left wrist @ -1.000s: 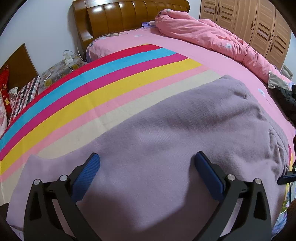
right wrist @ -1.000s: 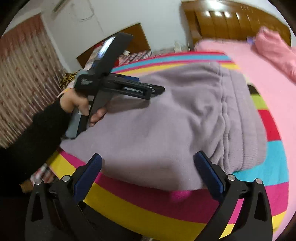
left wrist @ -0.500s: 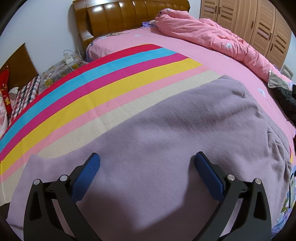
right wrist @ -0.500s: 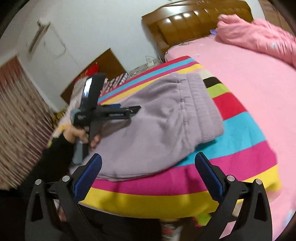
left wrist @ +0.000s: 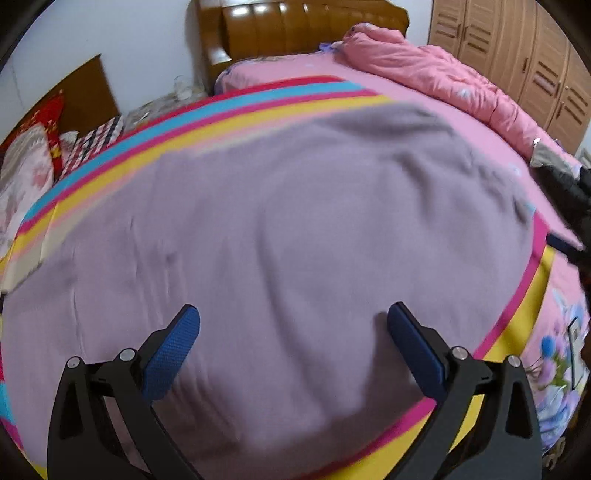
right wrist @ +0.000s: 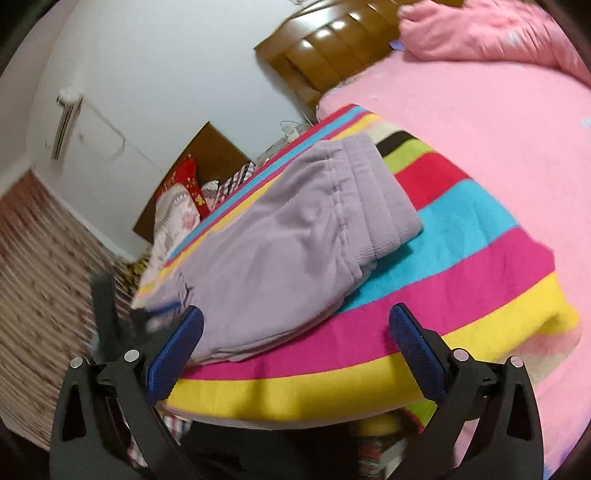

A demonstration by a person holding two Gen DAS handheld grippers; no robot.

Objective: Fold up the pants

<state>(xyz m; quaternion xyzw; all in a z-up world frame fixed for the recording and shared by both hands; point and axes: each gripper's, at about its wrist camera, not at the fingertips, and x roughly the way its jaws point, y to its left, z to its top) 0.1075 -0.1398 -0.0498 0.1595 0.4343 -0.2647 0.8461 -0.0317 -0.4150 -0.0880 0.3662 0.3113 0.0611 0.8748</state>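
The left tool (left wrist: 293, 330) hung with its blue-padded fingers spread wide and empty, close over the one pair of soft lilac fleece pants (left wrist: 295, 236), which filled that view. The right tool (right wrist: 295, 332) was likewise released, gripping nothing, set back past the bed's edge; only its view showed the pants (right wrist: 295, 240) folded, with the ribbed waistband (right wrist: 380, 206) toward the pink sheet (right wrist: 498, 122). They lay on a striped rainbow blanket (right wrist: 461, 258) on the bed, with a wooden headboard (left wrist: 295, 29), a crumpled pink quilt (left wrist: 443, 81) and a wooden wardrobe (left wrist: 524, 62) beyond.
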